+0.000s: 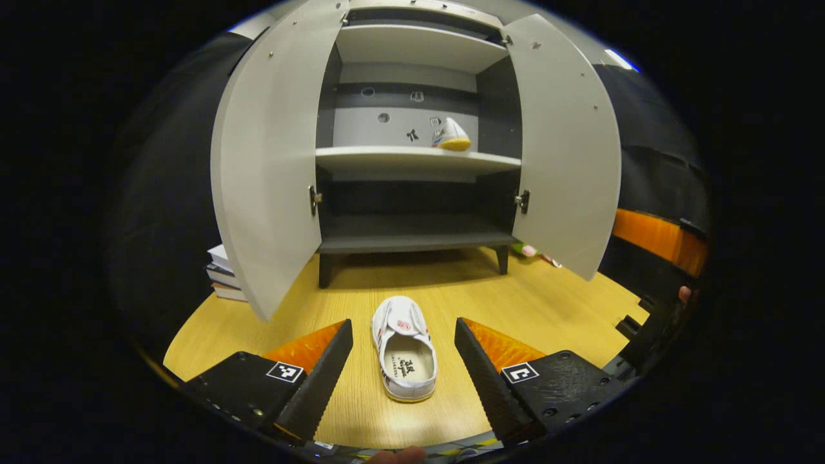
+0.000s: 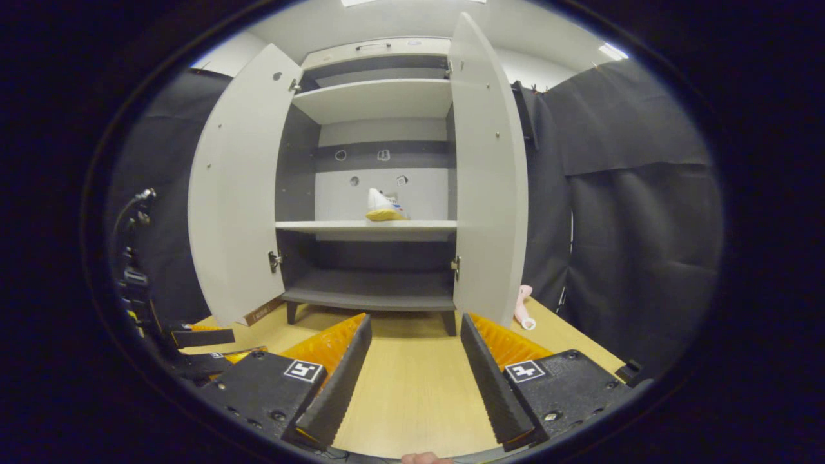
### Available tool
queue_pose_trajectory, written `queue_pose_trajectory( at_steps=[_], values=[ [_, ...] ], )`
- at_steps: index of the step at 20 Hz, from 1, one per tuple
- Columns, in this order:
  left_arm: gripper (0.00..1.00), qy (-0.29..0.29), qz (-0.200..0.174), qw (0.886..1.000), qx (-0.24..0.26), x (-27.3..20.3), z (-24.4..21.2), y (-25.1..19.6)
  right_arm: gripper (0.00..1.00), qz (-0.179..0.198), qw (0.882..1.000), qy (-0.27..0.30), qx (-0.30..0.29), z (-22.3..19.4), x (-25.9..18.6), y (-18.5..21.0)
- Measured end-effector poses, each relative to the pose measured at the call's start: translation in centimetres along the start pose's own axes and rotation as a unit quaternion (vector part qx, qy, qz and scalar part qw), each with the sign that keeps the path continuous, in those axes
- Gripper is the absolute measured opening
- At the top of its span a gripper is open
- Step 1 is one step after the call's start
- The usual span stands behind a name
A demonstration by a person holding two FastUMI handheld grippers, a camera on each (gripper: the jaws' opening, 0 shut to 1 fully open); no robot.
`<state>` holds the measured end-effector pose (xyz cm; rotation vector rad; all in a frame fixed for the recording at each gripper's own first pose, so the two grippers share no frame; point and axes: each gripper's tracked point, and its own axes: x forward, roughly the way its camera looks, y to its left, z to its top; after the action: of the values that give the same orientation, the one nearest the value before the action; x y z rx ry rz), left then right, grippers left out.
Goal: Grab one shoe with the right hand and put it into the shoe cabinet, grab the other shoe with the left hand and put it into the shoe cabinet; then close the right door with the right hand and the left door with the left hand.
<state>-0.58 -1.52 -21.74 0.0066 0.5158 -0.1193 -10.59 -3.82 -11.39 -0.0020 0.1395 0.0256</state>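
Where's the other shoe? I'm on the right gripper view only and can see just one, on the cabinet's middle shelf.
Observer: In the left gripper view, the second shoe lies on the wooden table in front of the open cabinet.
Operator: Is the left claw on it?
Observer: No. The left claw is open; the shoe shows between its fingers, apart from both.
Operator: Which way does it point?
Observer: Toe toward the cabinet, heel toward the claw.
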Motion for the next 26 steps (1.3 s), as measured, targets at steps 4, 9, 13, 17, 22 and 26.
queue_pose_trajectory(
  at_steps=[4,9,13,17,22,26],
  values=[
    [0.96,0.053,0.017,0.998,0.005,3.1,-3.4,2.0,0.88,-0.004,1.0,-0.004,0.007,0.4,-0.2,-0.3],
    [0.96,0.093,0.025,0.995,-0.007,5.9,-6.2,3.3,0.88,-0.011,1.0,0.01,0.006,-0.1,0.1,-1.3],
    [0.96,0.105,0.03,0.994,0.006,8.1,-7.3,4.1,0.88,-0.013,1.0,0.02,0.003,-0.4,0.6,-1.6],
    [0.96,0.112,0.012,0.994,-0.004,10.5,-7.6,3.8,0.88,-0.015,0.999,0.028,-0.005,-0.7,1.3,-1.4],
    [0.98,0.111,0.002,0.994,-0.012,13.1,-7.4,3.8,0.88,-0.014,0.999,0.04,-0.01,-1.0,2.7,-1.1],
    [0.86,0.109,0.01,0.994,-0.015,14.3,-7.3,4.5,0.87,-0.016,0.999,0.046,-0.012,-1.2,3.5,-1.0]
  ],
)
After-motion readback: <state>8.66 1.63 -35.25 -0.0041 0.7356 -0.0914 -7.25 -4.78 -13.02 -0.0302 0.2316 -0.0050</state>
